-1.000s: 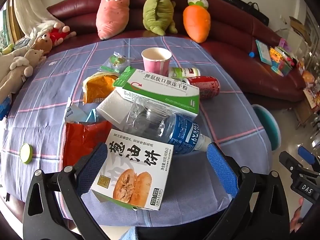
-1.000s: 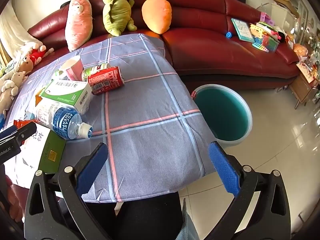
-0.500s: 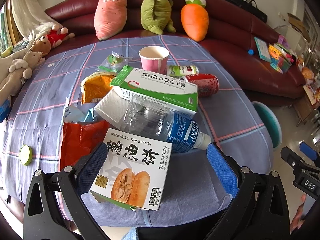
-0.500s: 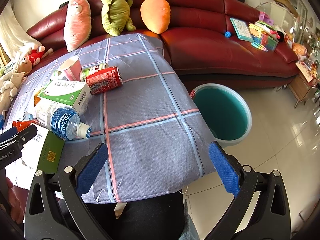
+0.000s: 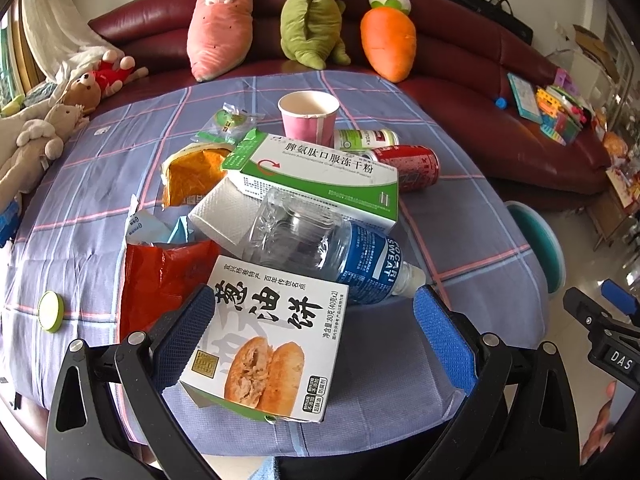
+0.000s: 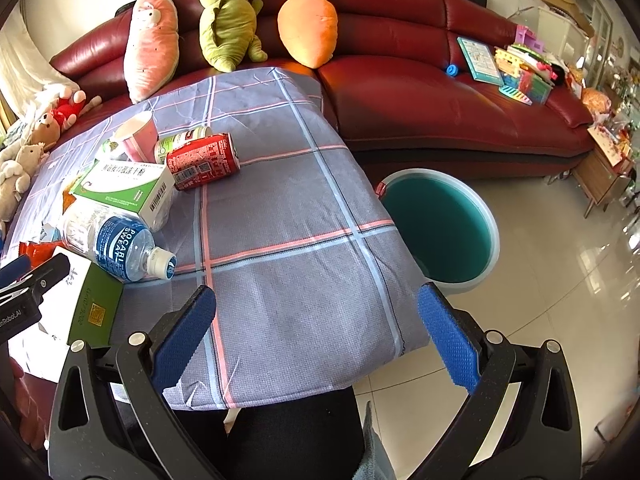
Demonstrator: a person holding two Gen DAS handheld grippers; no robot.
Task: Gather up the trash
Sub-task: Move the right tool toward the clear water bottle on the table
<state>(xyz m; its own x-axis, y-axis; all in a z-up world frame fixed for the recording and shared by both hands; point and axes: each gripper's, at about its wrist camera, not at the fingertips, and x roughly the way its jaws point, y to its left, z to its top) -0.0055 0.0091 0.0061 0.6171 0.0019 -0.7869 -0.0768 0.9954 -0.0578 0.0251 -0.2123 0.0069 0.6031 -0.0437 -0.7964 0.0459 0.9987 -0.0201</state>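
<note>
A pile of trash lies on the plaid tablecloth (image 5: 460, 236). Nearest is a white pastry box (image 5: 268, 340), between the open fingers of my left gripper (image 5: 312, 332); its left pad is at the box's edge. Behind it lie a Pocari Sweat bottle (image 5: 340, 248), a green-and-white carton (image 5: 316, 172), a red can (image 5: 412, 164), a pink paper cup (image 5: 308, 114), and red (image 5: 160, 272) and orange (image 5: 192, 176) wrappers. My right gripper (image 6: 316, 332) is open and empty over the table's near right corner. A teal bin (image 6: 440, 224) stands on the floor to the right.
A red sofa (image 6: 440, 88) with plush toys (image 5: 312, 12) runs behind the table. Books and toys (image 6: 520, 68) lie at its right end. A green lid (image 5: 50, 312) lies at the table's left. Tiled floor (image 6: 560, 300) spreads right of the bin.
My left gripper has crept forward, so the pastry box sits deeper between its fingers. The right gripper has barely moved.
</note>
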